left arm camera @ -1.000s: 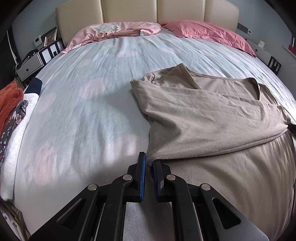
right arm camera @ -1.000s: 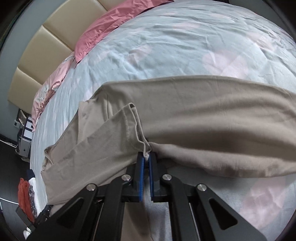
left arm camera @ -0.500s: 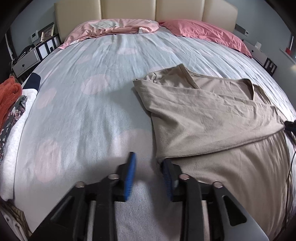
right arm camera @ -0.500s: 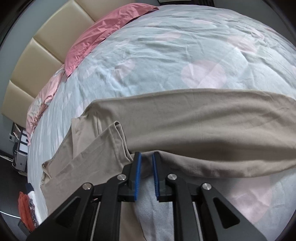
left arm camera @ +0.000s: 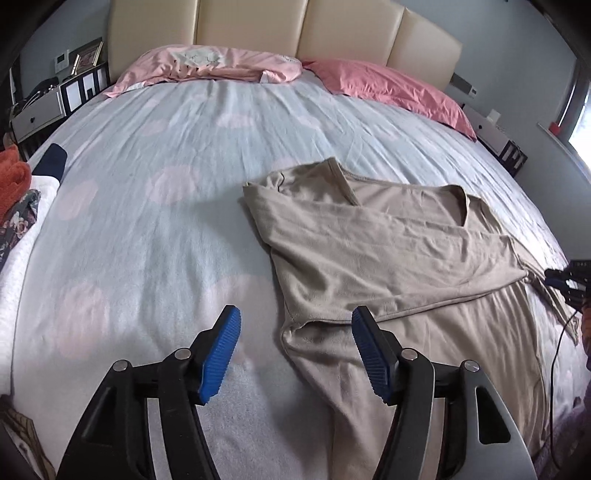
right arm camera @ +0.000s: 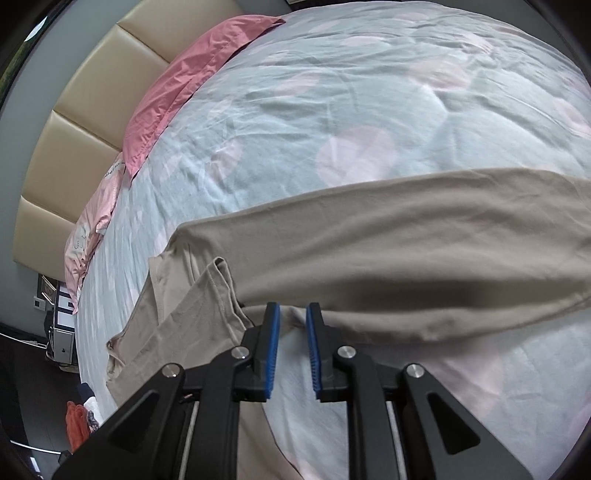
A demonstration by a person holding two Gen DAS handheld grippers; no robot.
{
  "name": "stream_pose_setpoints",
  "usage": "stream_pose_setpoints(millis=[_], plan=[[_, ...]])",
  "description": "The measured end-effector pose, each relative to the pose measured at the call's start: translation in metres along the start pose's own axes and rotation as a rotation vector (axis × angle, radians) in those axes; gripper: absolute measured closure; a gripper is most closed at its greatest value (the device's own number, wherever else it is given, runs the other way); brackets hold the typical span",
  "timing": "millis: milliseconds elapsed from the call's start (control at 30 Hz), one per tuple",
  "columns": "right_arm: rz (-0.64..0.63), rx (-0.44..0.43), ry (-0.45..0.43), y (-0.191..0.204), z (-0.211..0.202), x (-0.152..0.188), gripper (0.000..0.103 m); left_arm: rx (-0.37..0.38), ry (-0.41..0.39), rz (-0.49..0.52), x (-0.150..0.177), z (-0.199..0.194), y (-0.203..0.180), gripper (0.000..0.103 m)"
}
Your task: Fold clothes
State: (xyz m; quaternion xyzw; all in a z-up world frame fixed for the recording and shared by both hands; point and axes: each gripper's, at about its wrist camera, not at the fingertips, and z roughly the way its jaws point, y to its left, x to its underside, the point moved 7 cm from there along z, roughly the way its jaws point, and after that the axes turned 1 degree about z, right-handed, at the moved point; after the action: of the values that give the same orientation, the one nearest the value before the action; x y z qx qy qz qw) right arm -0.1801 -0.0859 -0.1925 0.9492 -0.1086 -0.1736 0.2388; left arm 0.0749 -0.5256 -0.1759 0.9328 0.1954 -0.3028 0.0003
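Released since earlier, both hand-held grippers, left opening wide, right narrow, hover empty over shirt.

Shirt on bed; pillows behind — clothes pile left.

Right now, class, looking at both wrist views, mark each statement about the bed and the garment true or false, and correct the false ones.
1. The beige garment lies on the bed. True.
2. The left gripper clamps the garment. False: its jaws are opening, nothing pinched between them.
3. Two pink pillows lie by the headboard. True.
4. The right gripper holds a sleeve. False: its jaws stand slightly apart, gripping no cloth.
5. The garment is rolled into a ball. False: it lies flat, partly folded over.
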Motion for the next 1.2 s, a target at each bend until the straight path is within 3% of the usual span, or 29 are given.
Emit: stream_pose_setpoints(millis=[133,367,533,667,767,967,1200], plan=[[-0.007,0.051,0.030,-0.034,-0.033,-0.003,0.086,-0.012,-0.015,-0.066,-0.003,-0.007,0.008,0.039],[0.020,0.159,0.066,-0.122,-0.112,-0.044,0.079,-0.033,-0.023,-0.126,0.001,-0.019,0.016,0.039],[-0.012,0.219,0.187,-0.177,-0.146,-0.060,0.071,-0.071,-0.001,-0.128,0.012,-0.019,0.013,0.039],[-0.051,0.288,0.219,-0.214,-0.143,-0.065,0.070,-0.133,0.046,-0.115,0.022,-0.013,0.009,0.039],[-0.023,0.262,0.200,-0.234,-0.131,-0.071,0.070,-0.177,0.054,-0.109,0.023,-0.015,0.006,0.039],[-0.026,0.271,0.194,-0.255,-0.105,-0.082,0.070,-0.217,0.058,-0.130,0.022,-0.021,0.001,0.039],[0.011,0.254,0.201,-0.269,-0.095,-0.086,0.070,-0.210,0.102,-0.149,0.025,-0.008,-0.007,0.039]])
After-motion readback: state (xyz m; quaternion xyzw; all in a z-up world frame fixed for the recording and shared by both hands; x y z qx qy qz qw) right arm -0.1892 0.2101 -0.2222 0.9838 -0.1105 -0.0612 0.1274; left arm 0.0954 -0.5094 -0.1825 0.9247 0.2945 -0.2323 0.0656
